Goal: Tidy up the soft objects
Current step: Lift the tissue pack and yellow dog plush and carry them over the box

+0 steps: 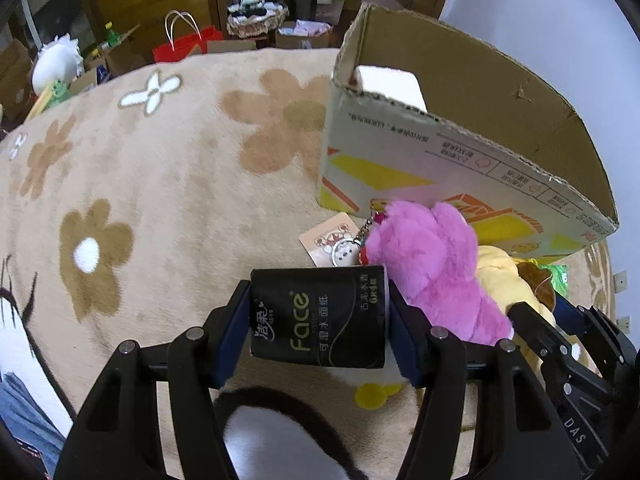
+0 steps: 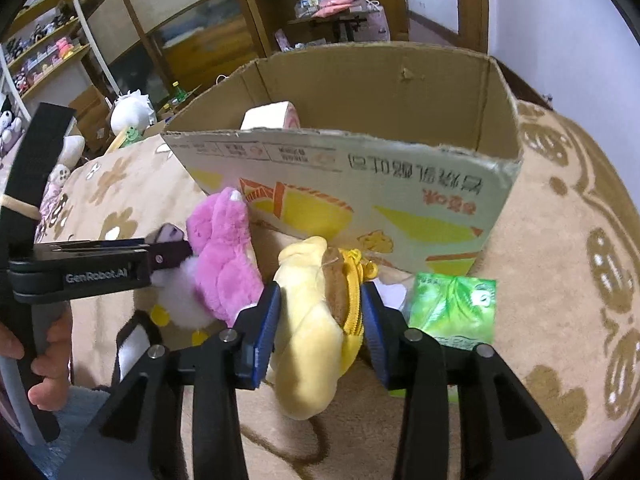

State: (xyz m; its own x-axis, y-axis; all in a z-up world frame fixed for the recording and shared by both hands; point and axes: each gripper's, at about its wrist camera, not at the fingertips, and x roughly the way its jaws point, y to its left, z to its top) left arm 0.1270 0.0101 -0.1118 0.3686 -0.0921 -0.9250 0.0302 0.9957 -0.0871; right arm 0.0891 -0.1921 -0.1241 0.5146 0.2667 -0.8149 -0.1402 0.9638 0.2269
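My left gripper (image 1: 320,312) is shut on a black tissue pack (image 1: 320,316) and holds it just above the beige flower blanket (image 1: 160,184). A pink plush (image 1: 432,272) lies right of it, in front of the open cardboard box (image 1: 460,160). My right gripper (image 2: 320,316) is shut on a yellow plush pouch (image 2: 316,320) with a brown patch and yellow zipper, in front of the box (image 2: 360,188). The pink plush (image 2: 224,256) lies to its left. A green tissue pack (image 2: 456,304) lies to its right. A white roll (image 2: 272,118) sits inside the box.
A white plush with yellow feet (image 2: 180,300) lies by the pink one, and a black-and-white plush (image 1: 276,436) lies under my left gripper. A card tag with keychain (image 1: 332,240) lies on the blanket. Shelves, bags and boxes stand behind.
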